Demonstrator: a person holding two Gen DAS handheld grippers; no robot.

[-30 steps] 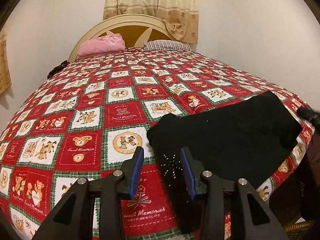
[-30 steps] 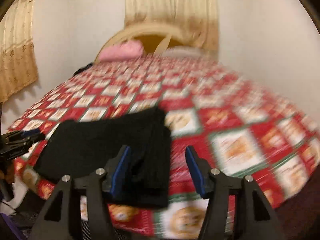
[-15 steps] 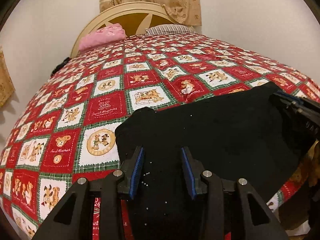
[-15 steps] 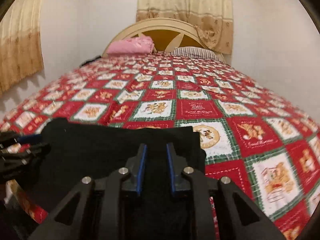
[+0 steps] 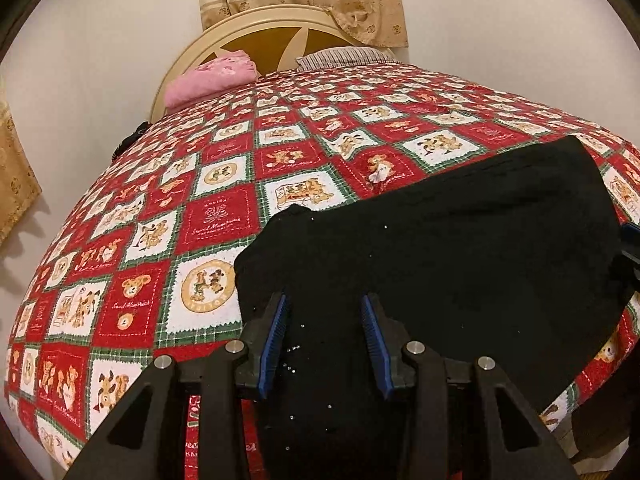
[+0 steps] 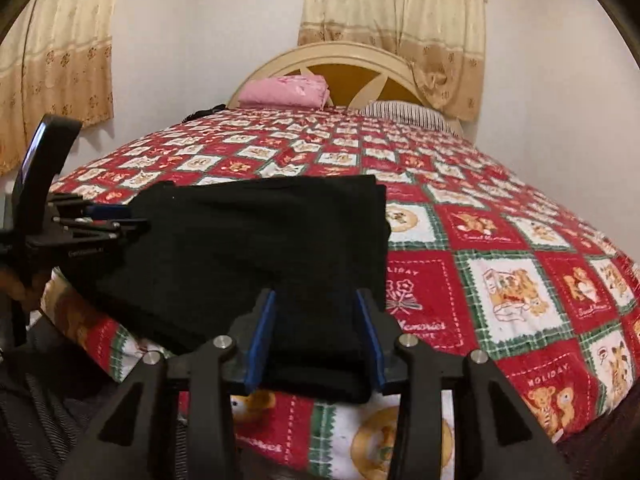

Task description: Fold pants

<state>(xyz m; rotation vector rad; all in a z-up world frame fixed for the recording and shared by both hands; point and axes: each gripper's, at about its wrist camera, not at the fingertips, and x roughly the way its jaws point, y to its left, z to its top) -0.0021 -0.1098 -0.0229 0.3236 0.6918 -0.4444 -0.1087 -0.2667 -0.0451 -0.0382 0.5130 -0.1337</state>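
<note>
Lying folded on the near edge of the bed (image 6: pixel 520 240), the black pants (image 6: pixel 256 248) make a flat dark stack on the red bear quilt (image 5: pixel 224 216).

The right hand-held gripper (image 6: pixel 316 332) sits low over the right end of the pants. Its jaws have just been opening, and now they stand apart with the cloth between them. The blue pads (image 6: pixel 260 336) do not press on it.

The left hand-held gripper (image 5: pixel 326 340) is over the left end of the pants. Its jaws are spread a little too, with black cloth lying between and under them. They do not pinch it.

In the right view the left hand-held gripper shows at the left edge, just beside the pants.

Far back, a pink folded cloth (image 6: pixel 284 90) and a striped pillow (image 6: pixel 408 114) lie by the headboard (image 6: pixel 352 56). A small dark thing (image 5: pixel 128 140) sits at the far left edge of the bed; I cannot tell what it is. Curtains (image 6: pixel 396 20) hang on the wall behind. Nothing lies on top of the pants.
</note>
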